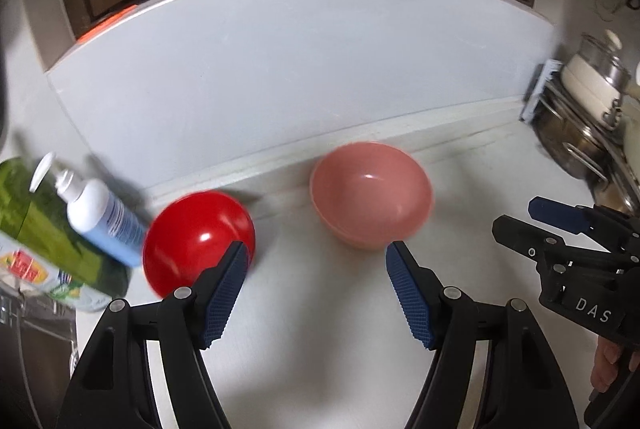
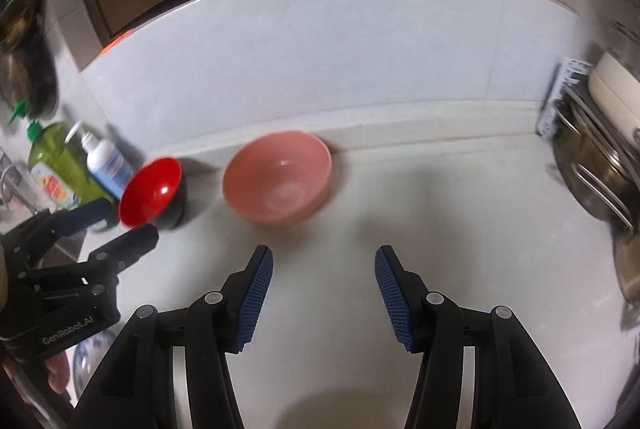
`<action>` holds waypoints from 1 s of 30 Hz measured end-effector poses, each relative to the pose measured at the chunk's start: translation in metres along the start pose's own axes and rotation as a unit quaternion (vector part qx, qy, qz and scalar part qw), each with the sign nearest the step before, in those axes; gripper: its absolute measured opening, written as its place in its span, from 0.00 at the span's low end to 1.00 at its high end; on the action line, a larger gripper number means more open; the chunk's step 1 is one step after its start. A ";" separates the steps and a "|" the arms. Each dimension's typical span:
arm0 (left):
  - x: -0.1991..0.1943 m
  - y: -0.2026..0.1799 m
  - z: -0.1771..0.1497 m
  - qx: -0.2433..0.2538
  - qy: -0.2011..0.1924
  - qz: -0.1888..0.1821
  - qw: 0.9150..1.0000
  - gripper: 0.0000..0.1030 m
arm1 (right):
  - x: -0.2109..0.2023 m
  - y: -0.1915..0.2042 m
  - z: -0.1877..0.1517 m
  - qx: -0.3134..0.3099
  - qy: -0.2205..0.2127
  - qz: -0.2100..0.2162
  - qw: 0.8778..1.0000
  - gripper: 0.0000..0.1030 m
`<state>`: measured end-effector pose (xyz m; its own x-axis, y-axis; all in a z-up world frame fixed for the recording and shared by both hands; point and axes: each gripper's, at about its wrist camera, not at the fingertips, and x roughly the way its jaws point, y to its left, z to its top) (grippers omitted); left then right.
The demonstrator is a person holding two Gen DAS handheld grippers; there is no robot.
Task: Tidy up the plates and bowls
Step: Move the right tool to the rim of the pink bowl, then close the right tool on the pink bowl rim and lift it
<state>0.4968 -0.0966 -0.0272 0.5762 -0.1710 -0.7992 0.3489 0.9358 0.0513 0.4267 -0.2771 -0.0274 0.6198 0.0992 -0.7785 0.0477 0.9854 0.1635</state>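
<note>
Two bowls (red bowl (image 1: 192, 233), pink bowl (image 1: 370, 195)) sit apart; both grippers' fingers (image 2: 256, 293) gape empty.

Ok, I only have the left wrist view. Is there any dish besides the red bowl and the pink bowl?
Observer: Yes. The right wrist view shows part of a blue-and-white dish at its lower left edge; plate or bowl, I cannot tell.
Operator: What is the red bowl's outside like?
Observer: The red bowl is black outside.
Operator: Is the right gripper holding anything?
Observer: No, the right gripper is open, with only bare counter between its fingers.
</note>
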 end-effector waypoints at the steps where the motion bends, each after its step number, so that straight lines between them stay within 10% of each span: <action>1: 0.007 0.002 0.004 0.002 0.001 0.001 1.000 0.69 | 0.006 0.001 0.005 0.000 0.001 0.001 1.000 0.53; 20: 0.122 0.007 0.035 0.017 0.058 0.015 0.998 0.62 | 0.107 -0.005 0.046 0.021 0.067 0.004 0.998 0.46; 30: 0.146 0.000 0.034 0.017 0.086 -0.004 0.996 0.30 | 0.135 -0.011 0.047 0.031 0.097 0.016 0.995 0.30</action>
<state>0.6065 -0.1319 -0.1236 0.4388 -0.1210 -0.8904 0.3796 0.9231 0.0616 0.5469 -0.2808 -0.1056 0.4591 0.1610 -0.8737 0.0828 0.9714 0.2225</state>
